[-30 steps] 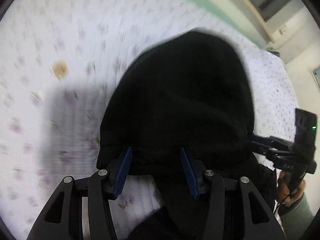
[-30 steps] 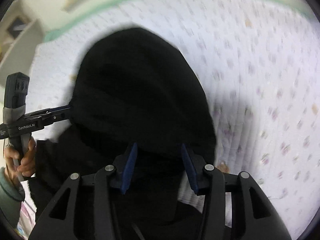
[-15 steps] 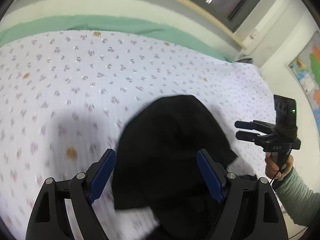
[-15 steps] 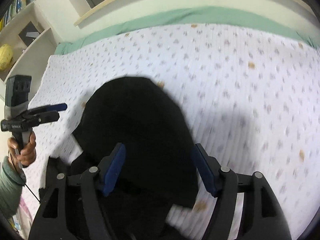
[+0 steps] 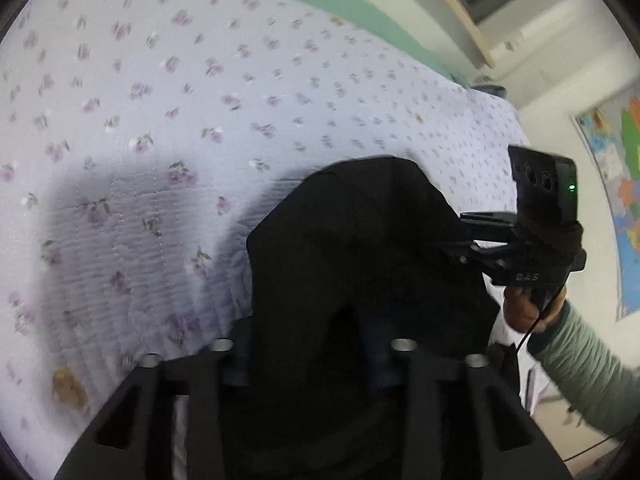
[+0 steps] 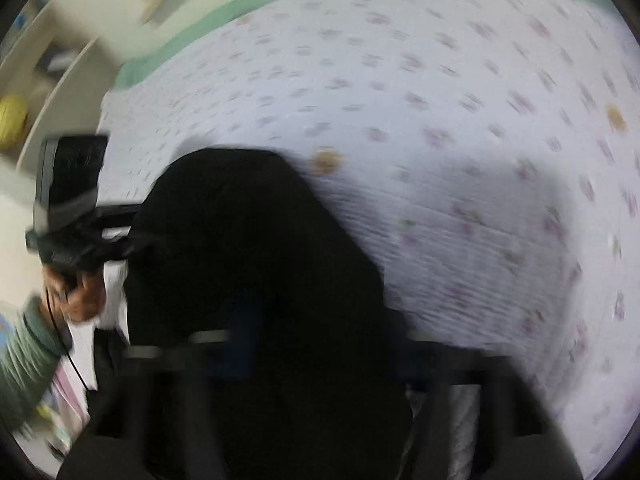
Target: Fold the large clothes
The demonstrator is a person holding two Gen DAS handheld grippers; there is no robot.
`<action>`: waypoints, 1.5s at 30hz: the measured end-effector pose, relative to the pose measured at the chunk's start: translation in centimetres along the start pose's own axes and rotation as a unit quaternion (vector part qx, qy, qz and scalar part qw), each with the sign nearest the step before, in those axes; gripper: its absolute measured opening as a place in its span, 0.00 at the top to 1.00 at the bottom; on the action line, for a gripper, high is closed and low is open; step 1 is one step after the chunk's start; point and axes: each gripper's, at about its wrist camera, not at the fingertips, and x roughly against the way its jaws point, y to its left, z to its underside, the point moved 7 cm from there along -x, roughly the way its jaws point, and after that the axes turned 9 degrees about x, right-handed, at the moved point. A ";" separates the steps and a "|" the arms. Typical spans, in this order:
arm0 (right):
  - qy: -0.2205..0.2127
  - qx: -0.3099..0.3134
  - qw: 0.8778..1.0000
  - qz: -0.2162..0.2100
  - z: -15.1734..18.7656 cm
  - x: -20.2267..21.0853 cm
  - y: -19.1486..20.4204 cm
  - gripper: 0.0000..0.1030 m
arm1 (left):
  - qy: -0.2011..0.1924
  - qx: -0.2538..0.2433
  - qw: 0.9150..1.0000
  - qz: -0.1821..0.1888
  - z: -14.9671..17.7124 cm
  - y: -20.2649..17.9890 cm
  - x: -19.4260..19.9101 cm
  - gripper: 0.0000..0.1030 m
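A large black garment (image 5: 360, 264) lies bunched on the flowered bedspread (image 5: 160, 120) and fills the lower middle of both views (image 6: 248, 264). My left gripper (image 5: 312, 356) is down in the black cloth, its blue pads mostly covered by it and close together. My right gripper (image 6: 316, 344) is blurred and also sunk in the cloth, one blue pad (image 6: 240, 332) showing. The right gripper shows from the side in the left wrist view (image 5: 472, 240), fingers against the garment's edge. The left gripper shows in the right wrist view (image 6: 120, 232) in the same way.
The white quilted bedspread with purple flowers spreads beyond the garment, with a green sheet edge (image 5: 360, 12) at the far side. A wall map (image 5: 624, 184) hangs at the right. Shelves with a yellow object (image 6: 12, 120) stand at the left.
Half a second ago both grippers were open above the dropped garment. Now both have come down into the black cloth and their jaws have narrowed on it. The right wrist view is motion-blurred.
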 end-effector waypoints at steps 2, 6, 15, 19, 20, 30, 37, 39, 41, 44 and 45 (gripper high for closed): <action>-0.014 0.040 0.999 0.029 0.2 1.9 2.4 0.83 | -0.012 -0.022 1.000 -0.010 0.8 -1.0 1.6 0.71; -0.052 0.097 0.991 0.074 1.9 7.2 8.1 0.84 | -0.042 -0.085 0.995 -0.030 4.5 -5.0 6.8 0.72; -0.069 0.154 0.974 0.154 11.3 15.6 20.7 0.84 | -0.067 -0.133 0.986 -0.068 17.8 -11.9 15.1 0.72; -0.052 0.168 0.969 0.174 16.8 16.5 25.5 0.84 | -0.056 -0.136 0.986 -0.079 24.5 -13.2 16.5 0.72; -0.046 0.173 0.967 0.180 18.1 16.5 26.3 0.84 | -0.052 -0.134 0.987 -0.077 25.7 -13.3 16.6 0.72; 0.030 0.129 0.973 0.189 30.0 9.6 29.8 0.83 | 0.029 -0.057 0.990 -0.122 40.7 -9.7 9.9 0.72; 0.031 0.049 0.986 0.156 32.7 12.7 29.2 0.79 | 0.027 -0.022 0.992 -0.121 43.9 -9.1 14.1 0.70; -0.007 0.027 0.990 0.135 31.1 15.1 29.0 0.72 | 0.002 -0.003 0.995 -0.103 43.1 -9.4 17.1 0.70; -0.057 0.004 0.993 0.106 28.1 17.5 29.1 0.51 | -0.040 0.009 0.997 -0.065 40.8 -10.7 19.6 0.70; -0.122 -0.011 0.989 0.084 23.8 18.6 29.1 0.26 | -0.087 0.017 0.996 -0.016 37.3 -12.7 20.8 0.59; -0.127 -0.018 0.989 0.074 22.2 17.9 29.1 0.26 | -0.095 0.021 0.995 -0.005 36.3 -13.2 20.5 0.57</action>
